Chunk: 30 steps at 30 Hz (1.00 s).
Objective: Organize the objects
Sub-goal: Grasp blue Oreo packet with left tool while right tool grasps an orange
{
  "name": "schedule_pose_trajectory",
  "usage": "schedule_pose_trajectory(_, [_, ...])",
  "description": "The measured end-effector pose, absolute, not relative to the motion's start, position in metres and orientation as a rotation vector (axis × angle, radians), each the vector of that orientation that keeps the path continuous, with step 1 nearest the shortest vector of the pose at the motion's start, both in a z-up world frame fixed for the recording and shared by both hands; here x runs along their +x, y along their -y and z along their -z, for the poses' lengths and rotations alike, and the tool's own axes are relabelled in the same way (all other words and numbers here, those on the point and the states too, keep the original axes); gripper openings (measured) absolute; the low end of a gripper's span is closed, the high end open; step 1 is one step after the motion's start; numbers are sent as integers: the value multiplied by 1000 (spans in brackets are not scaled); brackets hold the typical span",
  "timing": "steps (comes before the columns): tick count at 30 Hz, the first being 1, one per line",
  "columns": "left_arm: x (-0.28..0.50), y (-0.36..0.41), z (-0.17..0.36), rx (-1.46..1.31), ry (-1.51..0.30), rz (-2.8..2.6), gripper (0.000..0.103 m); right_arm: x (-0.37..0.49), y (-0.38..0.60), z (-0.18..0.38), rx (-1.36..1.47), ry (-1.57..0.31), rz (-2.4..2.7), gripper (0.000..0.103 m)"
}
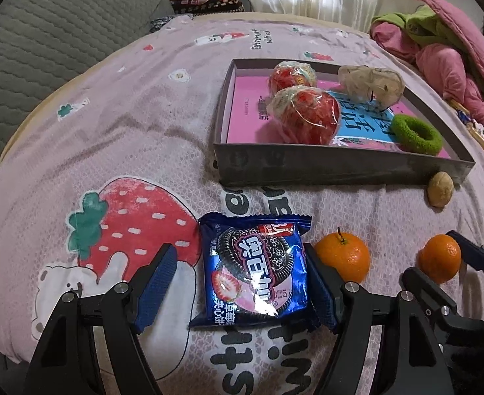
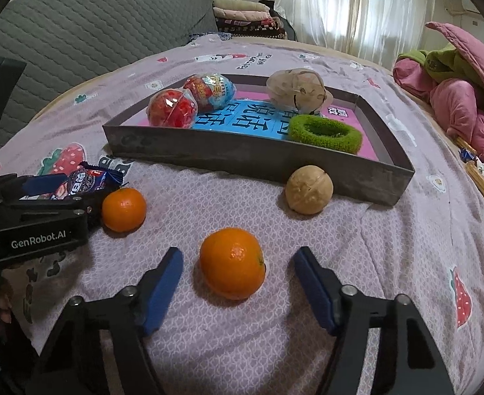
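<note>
"GenRobot.AI" on left tool (image 2: 49,187) body; "奥利奥" on blue cookie pkt (image 1: 255,271).

A blue cookie packet (image 1: 255,273), two oranges (image 2: 231,262) and a walnut (image 2: 309,194) lie before the grey tray (image 2: 228,156).

L gripper (image 1: 242,279) sits low over the bedspread, jaws wide apart w/ a snack packet (image 1: 253,275) lying between the blue pads, right pad at the packet's edge, left pad clear of it. R gripper (image 2: 235,276) also low & level, jaws apart either side of an orange (image 2: 231,262), gaps visible both sides, pads not pressing.
</note>
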<state>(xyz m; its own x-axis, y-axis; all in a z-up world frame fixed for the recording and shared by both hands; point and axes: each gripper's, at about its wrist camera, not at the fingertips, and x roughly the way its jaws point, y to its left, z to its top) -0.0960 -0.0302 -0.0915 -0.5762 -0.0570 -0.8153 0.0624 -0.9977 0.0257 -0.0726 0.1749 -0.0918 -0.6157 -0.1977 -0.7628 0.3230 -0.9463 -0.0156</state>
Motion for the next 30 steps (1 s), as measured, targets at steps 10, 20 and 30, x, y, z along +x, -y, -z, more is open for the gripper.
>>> schedule_pose_trajectory(10, [-96, 27, 91, 1422, -32, 2783, 57, -72, -171, 93, 1168, -245, 2586, 34])
schedule_pose_trajectory(20, [-91, 25, 88, 1417, -21, 2809, 54, -69, -172, 92, 1154, -239, 2581, 34])
schedule_pose_trajectory(30, [-80, 23, 77, 1376, -16, 2849, 54, -64, -177, 85, 1130, -206, 2577, 34])
